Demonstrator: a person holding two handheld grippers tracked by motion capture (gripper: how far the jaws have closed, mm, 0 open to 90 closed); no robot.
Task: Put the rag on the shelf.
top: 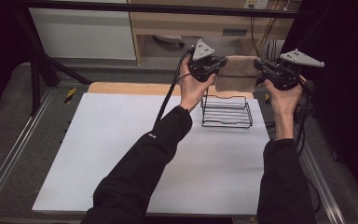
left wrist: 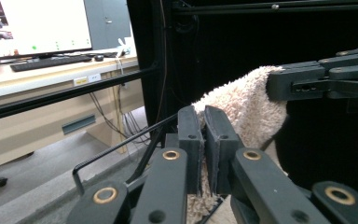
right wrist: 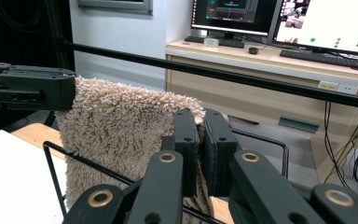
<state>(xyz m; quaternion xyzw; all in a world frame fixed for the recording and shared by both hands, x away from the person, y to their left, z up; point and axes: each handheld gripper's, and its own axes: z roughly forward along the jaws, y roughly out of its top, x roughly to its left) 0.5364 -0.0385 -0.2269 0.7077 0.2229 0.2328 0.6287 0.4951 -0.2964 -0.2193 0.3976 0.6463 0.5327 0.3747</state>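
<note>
A beige fluffy towel hangs stretched between my two grippers above the far side of the table. My left gripper is shut on the towel's left top corner, and the pile shows between its jaws in the left gripper view. My right gripper is shut on the right top corner. The towel hangs down over a black wire rack that stands on the white mat just below it. In the left gripper view the towel runs across to the other gripper's jaws.
The white mat covers most of the table, with a wooden edge at its far side. A black frame bar crosses behind the towel. Beyond it stands a desk with monitors and a keyboard. Cables trail from both grippers.
</note>
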